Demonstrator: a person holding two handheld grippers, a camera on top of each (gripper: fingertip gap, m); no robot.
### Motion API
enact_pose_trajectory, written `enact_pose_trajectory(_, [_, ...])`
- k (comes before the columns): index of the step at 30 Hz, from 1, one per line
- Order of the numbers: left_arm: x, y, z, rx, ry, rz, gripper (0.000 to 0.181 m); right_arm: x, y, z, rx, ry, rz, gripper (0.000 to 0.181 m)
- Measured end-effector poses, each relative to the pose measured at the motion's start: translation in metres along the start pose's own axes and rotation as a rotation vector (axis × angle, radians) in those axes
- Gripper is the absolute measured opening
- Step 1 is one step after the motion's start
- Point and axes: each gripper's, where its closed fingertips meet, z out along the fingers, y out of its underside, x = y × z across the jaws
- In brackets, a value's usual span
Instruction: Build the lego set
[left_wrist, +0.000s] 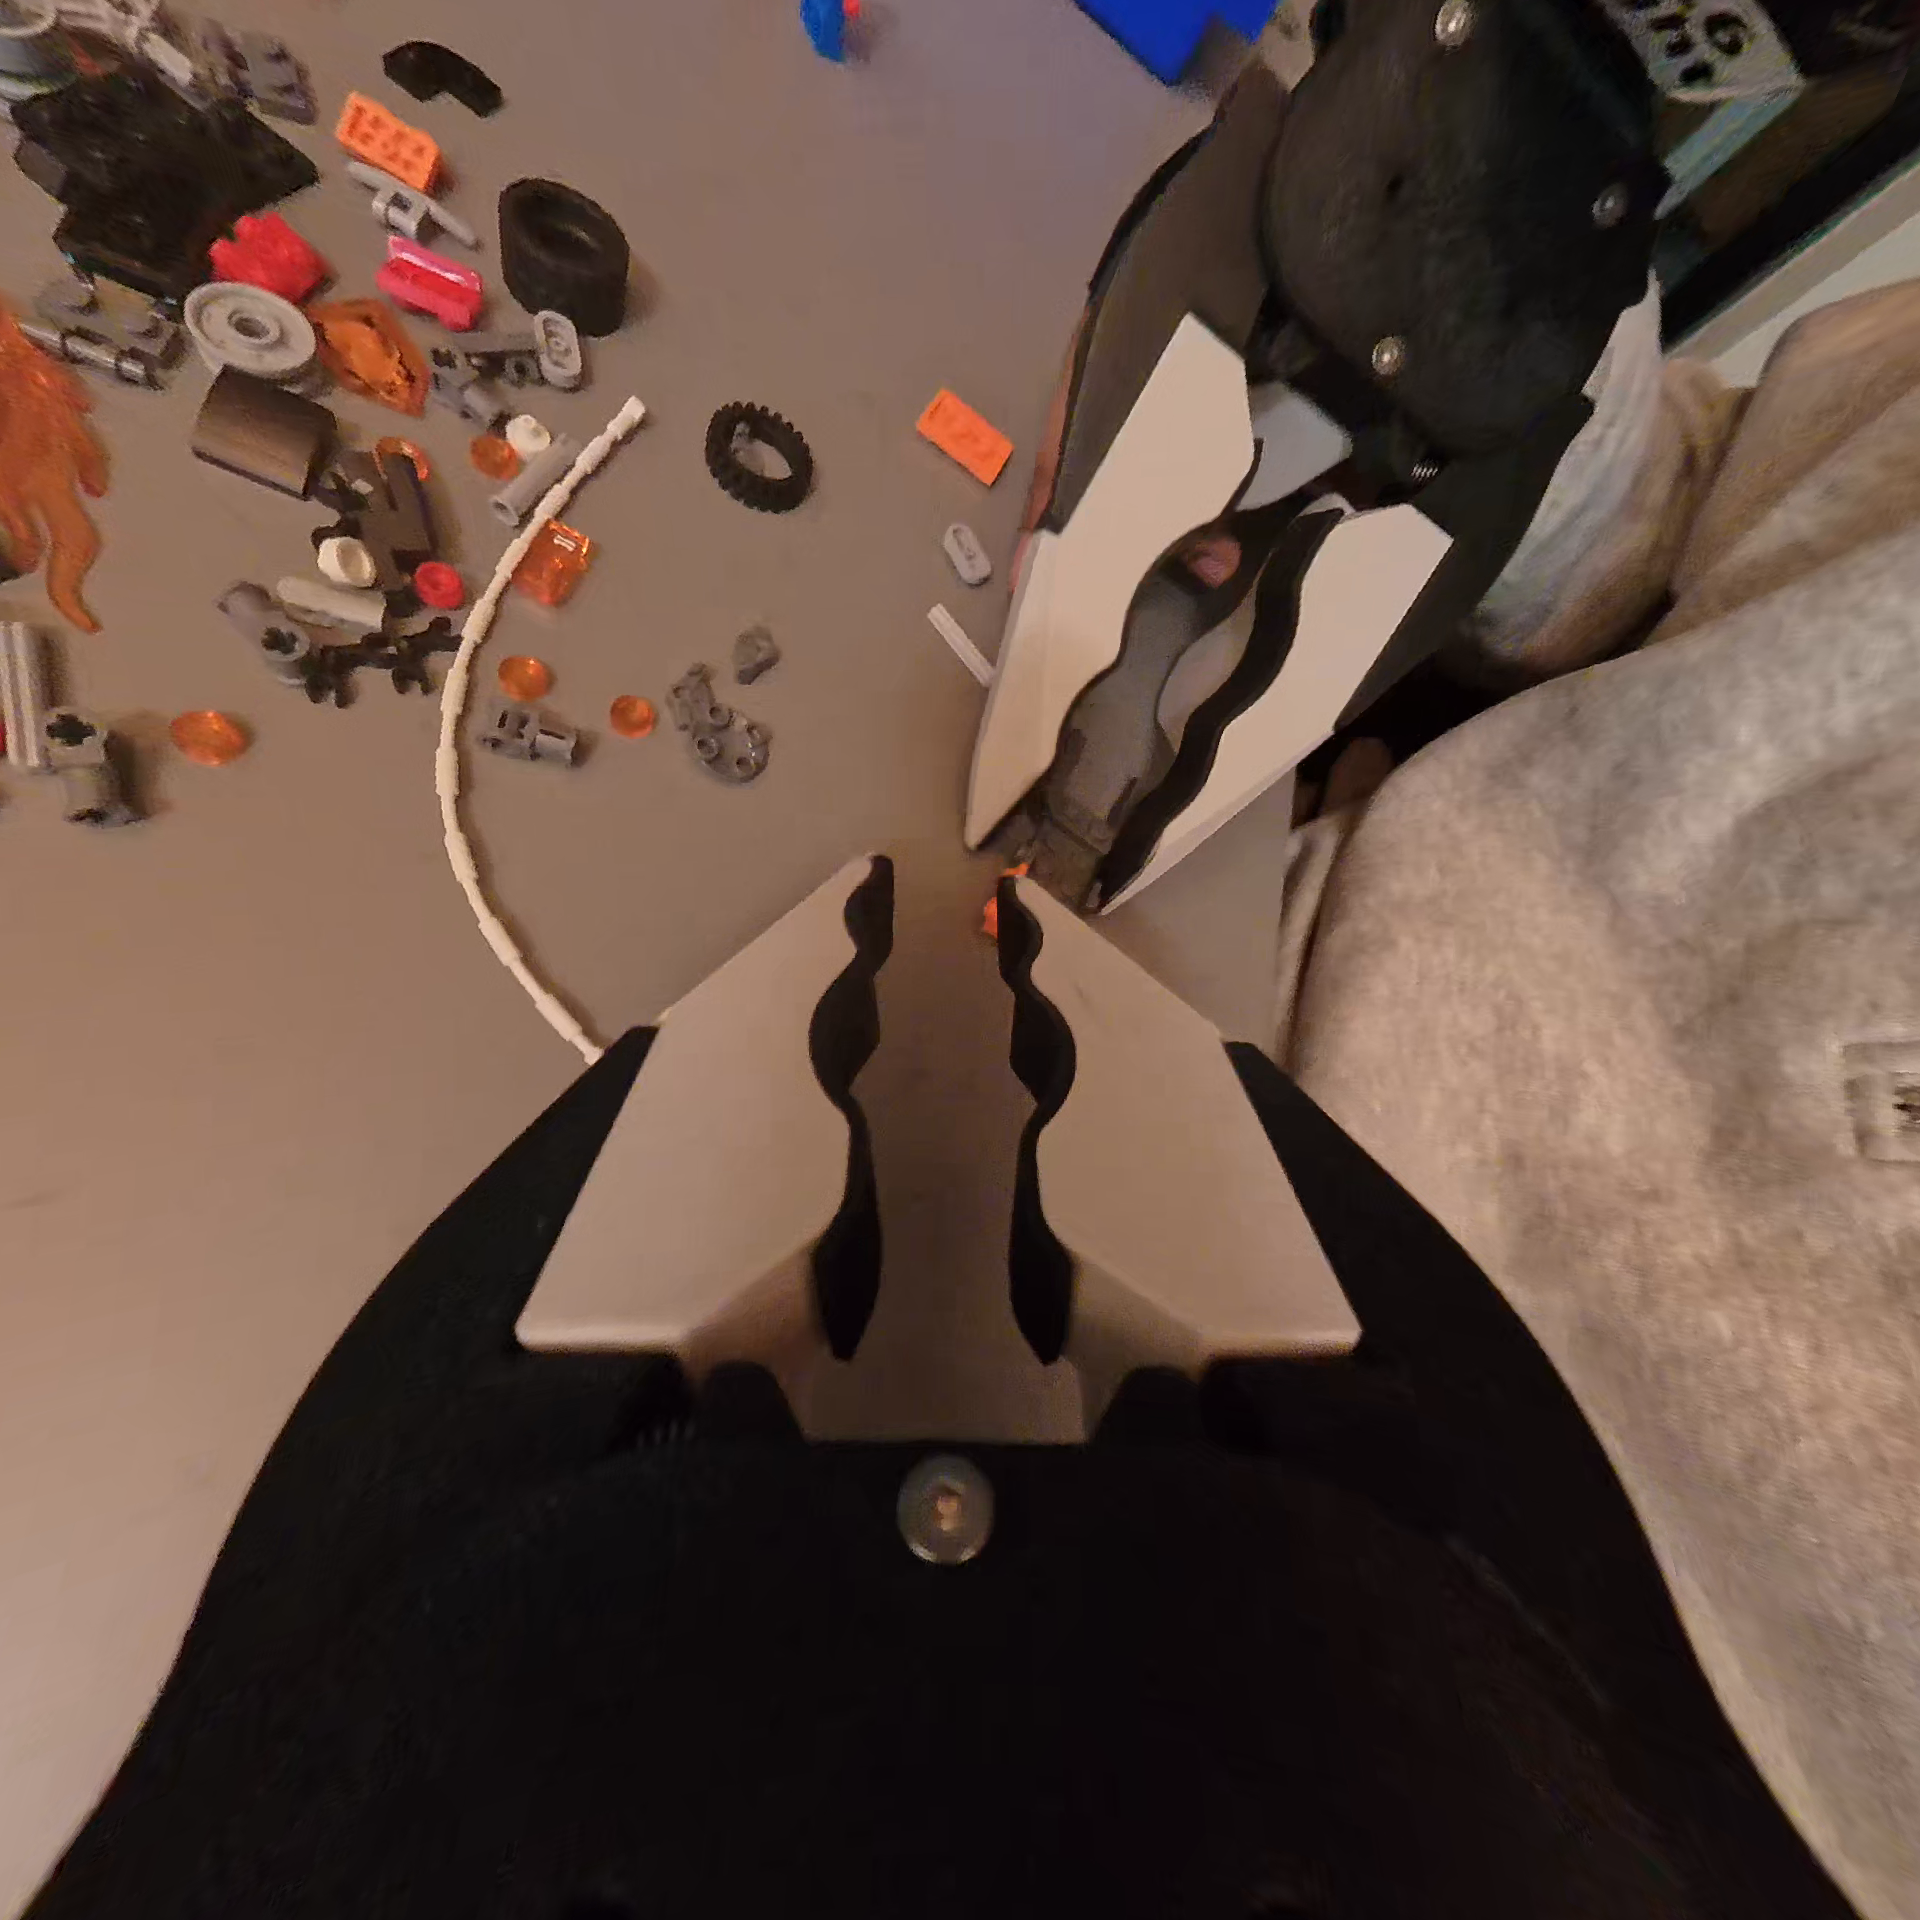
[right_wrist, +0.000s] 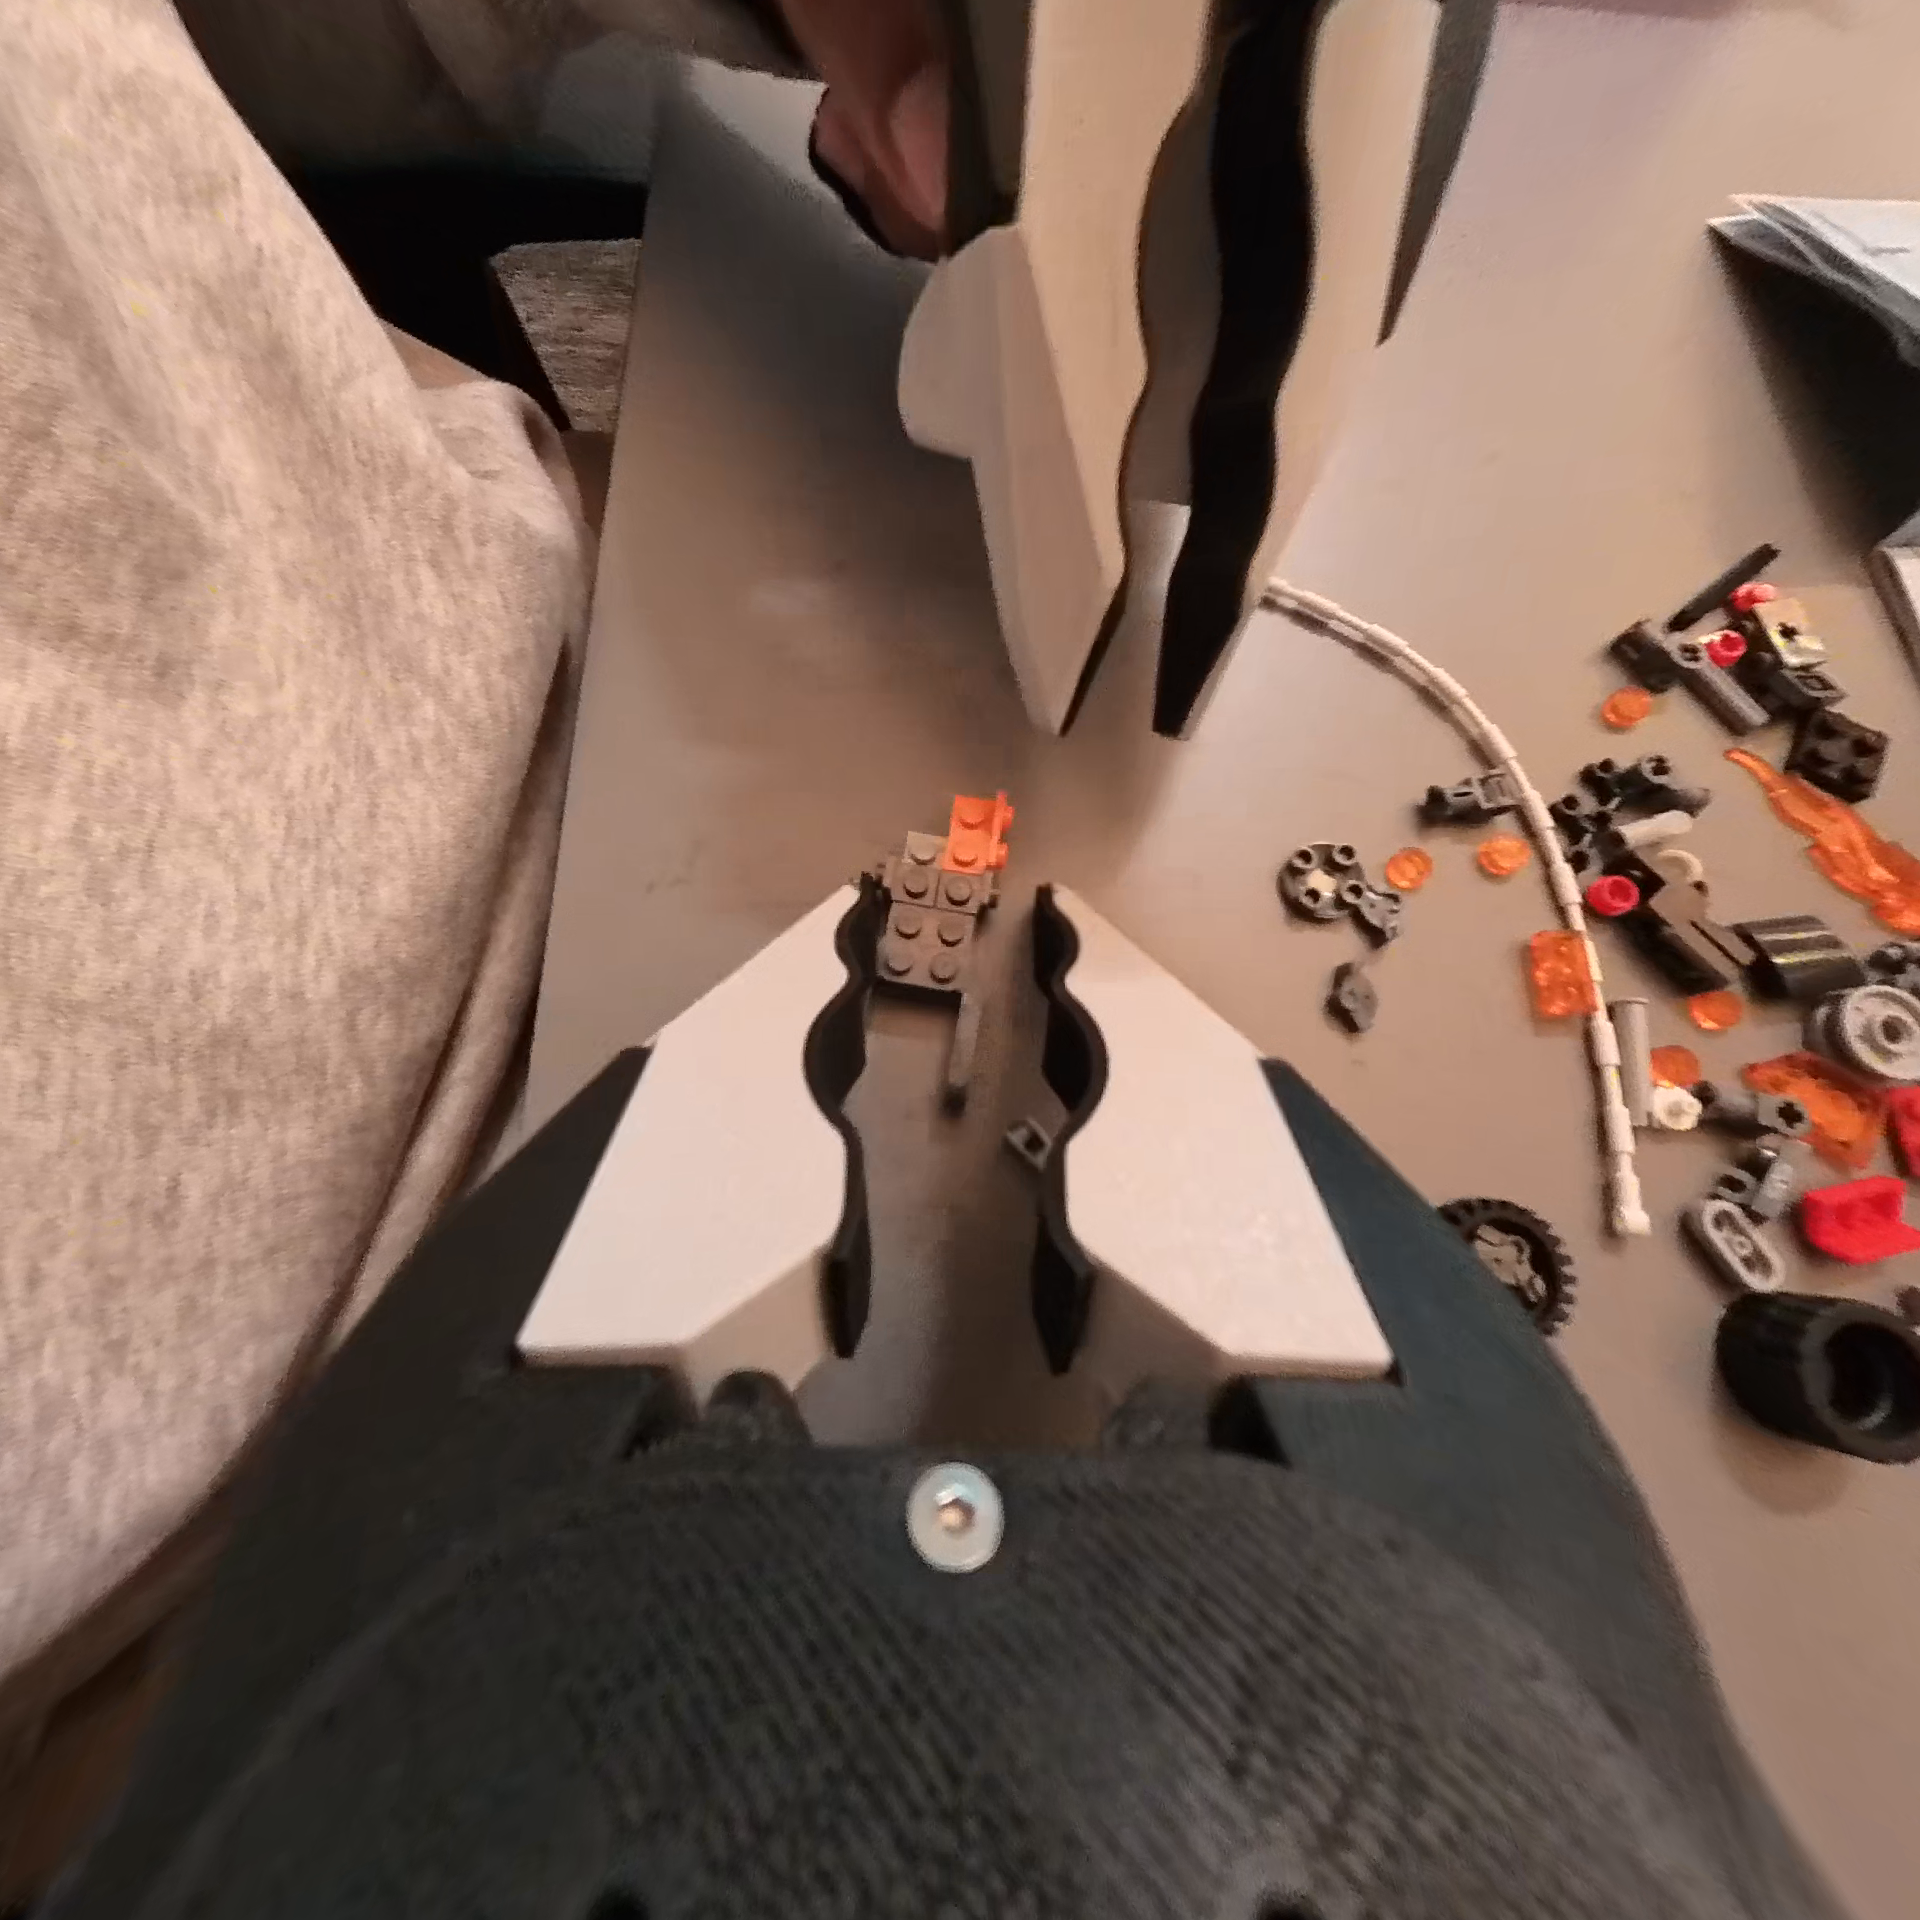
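A small dark grey brick assembly with orange plates (right_wrist: 935, 914) lies on the grey table (right_wrist: 790, 623), a thin grey lever trailing from it. My right gripper (right_wrist: 948, 896) is open around it: the left pad touches it and the right pad stands apart. In the left wrist view the right gripper (left_wrist: 1039, 868) comes in from the upper right with the grey assembly (left_wrist: 1101, 748) between its fingers. My left gripper (left_wrist: 945, 875) is open and empty, tips almost meeting the right gripper's tips. It hangs over the table in the right wrist view (right_wrist: 1117, 727).
Loose pieces lie scattered: a white flexible hose (left_wrist: 468, 727), a black tyre (left_wrist: 566, 255), a black toothed ring (left_wrist: 758, 457), an orange plate (left_wrist: 964, 434), transparent orange studs and flames. A person's grey garment (right_wrist: 208, 623) lies past the table edge. A booklet (right_wrist: 1829, 270) lies far right. My left and right fingertips are right by each other. The orange plate (left_wrist: 964, 434) sits 12 centimeters or so from the ends of my right fingers.
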Motion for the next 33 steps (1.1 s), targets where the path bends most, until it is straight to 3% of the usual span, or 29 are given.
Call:
enact_pose_trajectory(4, [-0.008,-0.005,-0.001,0.036,-0.046,0.006,0.019,0.008,0.002,-0.007,0.015,0.048,0.021,0.034])
enact_pose_trajectory(11, [-0.033,-0.022,-0.012,0.134,-0.154,-0.017,0.019,0.025,-0.011,-0.033,0.169,0.135,0.105,0.036])
enact_pose_trajectory(22, [-0.064,-0.055,-0.019,0.257,-0.287,0.025,0.019,0.082,-0.022,-0.099,0.496,0.535,0.193,0.024])
enact_pose_trajectory(29, [-0.06,-0.07,-0.023,0.348,-0.41,0.235,0.018,0.105,-0.009,-0.127,0.574,0.645,0.313,0.017])
enact_pose_trajectory(33, [-0.062,-0.067,-0.025,0.362,-0.384,0.202,0.018,0.132,0.011,-0.124,0.441,0.72,0.416,0.016])
